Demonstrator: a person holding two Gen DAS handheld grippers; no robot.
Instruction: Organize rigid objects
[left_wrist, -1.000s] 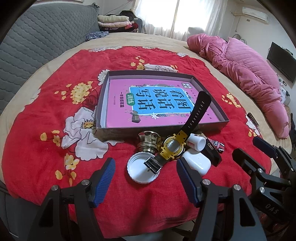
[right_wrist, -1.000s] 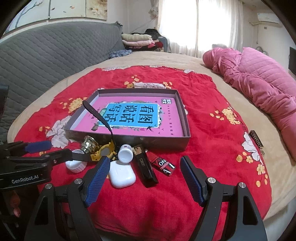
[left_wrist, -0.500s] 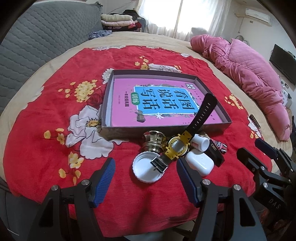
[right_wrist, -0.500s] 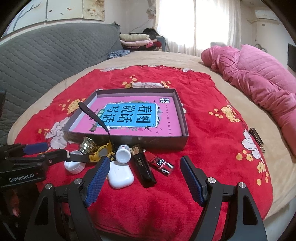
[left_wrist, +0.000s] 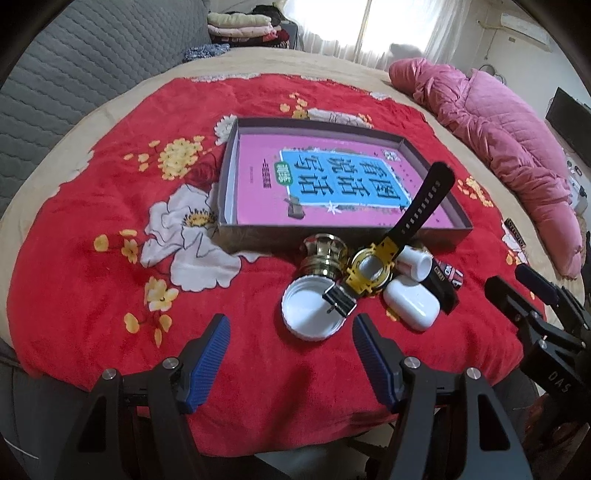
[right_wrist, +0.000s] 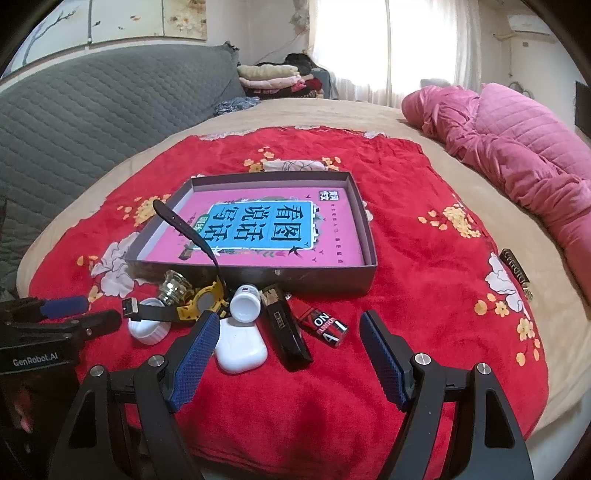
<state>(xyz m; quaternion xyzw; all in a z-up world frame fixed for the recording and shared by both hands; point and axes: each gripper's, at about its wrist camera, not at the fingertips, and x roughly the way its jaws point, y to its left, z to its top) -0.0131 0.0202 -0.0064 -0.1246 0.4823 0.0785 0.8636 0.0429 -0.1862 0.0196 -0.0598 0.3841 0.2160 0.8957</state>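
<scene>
Bed scene, both wrist views. The landmark is a shallow grey tray (left_wrist: 343, 236) (right_wrist: 258, 277) lying on a red floral blanket (left_wrist: 92, 266) (right_wrist: 424, 280); a pink-and-blue book (left_wrist: 325, 181) (right_wrist: 266, 229) covers its floor, otherwise bare.

Just before the tray's near wall lies a tight cluster of small objects. From its left end: a white cap (left_wrist: 312, 314) (right_wrist: 149, 330), open side up; a brass fitting (left_wrist: 323, 254) (right_wrist: 175, 288), touching the near wall or nearly so; a yellow-cased watch (left_wrist: 369, 271) (right_wrist: 203, 301), whose black strap rises above the near wall and whose buckle rests on the cap; a small white bottle (left_wrist: 415, 260) (right_wrist: 245, 304) on its side; a white earbud case (left_wrist: 412, 304) (right_wrist: 242, 347); a black lighter (left_wrist: 443, 295) (right_wrist: 286, 332); a red-and-black lighter (left_wrist: 452, 273) (right_wrist: 325, 325).

Left gripper (left_wrist: 291, 354): fingers spread wide, empty, short of the cluster, opposite the cap. Right gripper (right_wrist: 288, 354): fingers likewise spread wide, empty, short of the cluster, with its left pad (right_wrist: 192, 354) overlapping the earbud case in the picture; whether they touch cannot be told.

Open blanket extends left of the tray and right of it. The blanket's front edge falls away beneath both grippers. A pink quilt (left_wrist: 509, 147) (right_wrist: 517, 155) lies well to the right of the tray.
</scene>
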